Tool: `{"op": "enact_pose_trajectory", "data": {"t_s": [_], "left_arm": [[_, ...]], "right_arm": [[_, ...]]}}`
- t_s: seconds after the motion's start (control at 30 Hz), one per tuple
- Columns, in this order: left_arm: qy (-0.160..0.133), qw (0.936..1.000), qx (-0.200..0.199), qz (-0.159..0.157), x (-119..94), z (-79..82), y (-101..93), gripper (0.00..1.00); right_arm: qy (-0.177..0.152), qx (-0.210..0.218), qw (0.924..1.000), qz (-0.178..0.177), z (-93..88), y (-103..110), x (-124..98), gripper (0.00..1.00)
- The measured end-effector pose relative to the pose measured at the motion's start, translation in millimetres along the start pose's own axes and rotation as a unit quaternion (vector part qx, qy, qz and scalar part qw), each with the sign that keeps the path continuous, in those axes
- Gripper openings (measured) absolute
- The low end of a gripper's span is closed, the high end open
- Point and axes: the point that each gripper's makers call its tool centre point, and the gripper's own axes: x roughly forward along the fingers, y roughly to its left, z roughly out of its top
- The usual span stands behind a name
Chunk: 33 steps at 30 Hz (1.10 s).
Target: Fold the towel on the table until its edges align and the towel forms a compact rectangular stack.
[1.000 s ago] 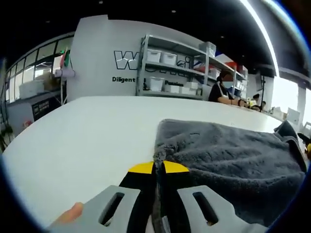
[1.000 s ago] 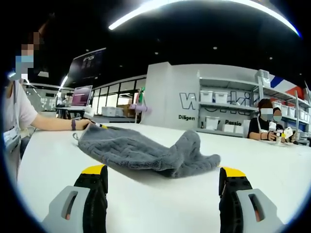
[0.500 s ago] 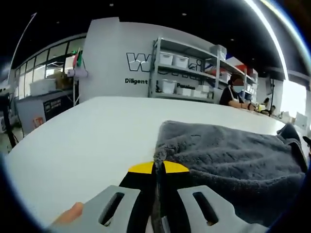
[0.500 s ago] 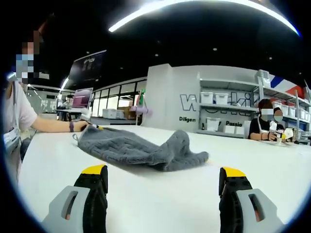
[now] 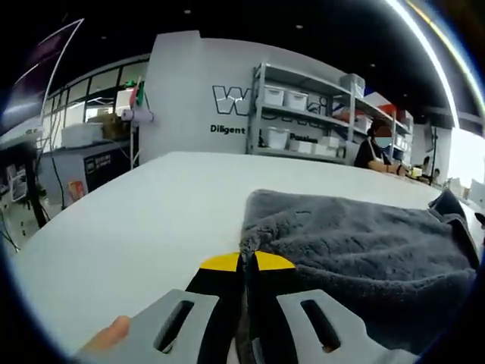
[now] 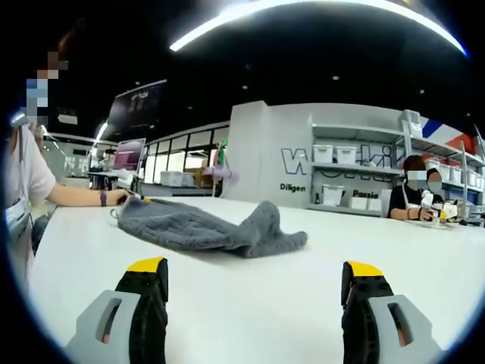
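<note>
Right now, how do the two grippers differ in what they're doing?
The left gripper has its fingers pressed together, pinching a corner of the grey towel; the right gripper has its fingers spread wide, holding nothing, with the towel lying ahead of it. Both have black fingers with yellow tips.

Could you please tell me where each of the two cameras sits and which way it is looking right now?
Left gripper view: rides on the left gripper, low over the white table, looking along shut jaws pinching the grey towel corner; a fingertip shows.
Right gripper view: rides on the right gripper, jaws wide apart, facing the towel across the table; the person's forearm reaches it.
Shared: towel, table, shelves.
</note>
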Motion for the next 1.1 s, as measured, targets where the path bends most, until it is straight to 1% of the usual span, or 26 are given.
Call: {"op": "enact_pose_trajectory", "data": {"t_s": [0.33,0.77,0.9,1.1], "left_arm": [[0.001,1.0000,0.002,0.006,-16.3,-4.7,10.4,0.04],[0.006,0.9999,0.007,0.004,-19.9,-7.9,10.2,0.05],[0.006,0.9999,0.013,-0.007,-22.4,-8.2,6.0,0.06],[0.006,0.9994,0.020,-0.027,-33.3,-10.7,0.6,0.10]], "right_arm": [[0.004,-0.003,1.0000,-0.001,-1.4,0.8,0.4,0.97],[0.010,-0.005,0.9999,-0.002,-4.1,1.9,1.1,0.97],[0.011,-0.005,0.9999,-0.003,-4.5,0.9,1.1,0.97],[0.012,-0.005,0.9999,-0.006,-5.5,-1.3,0.8,0.97]]}}
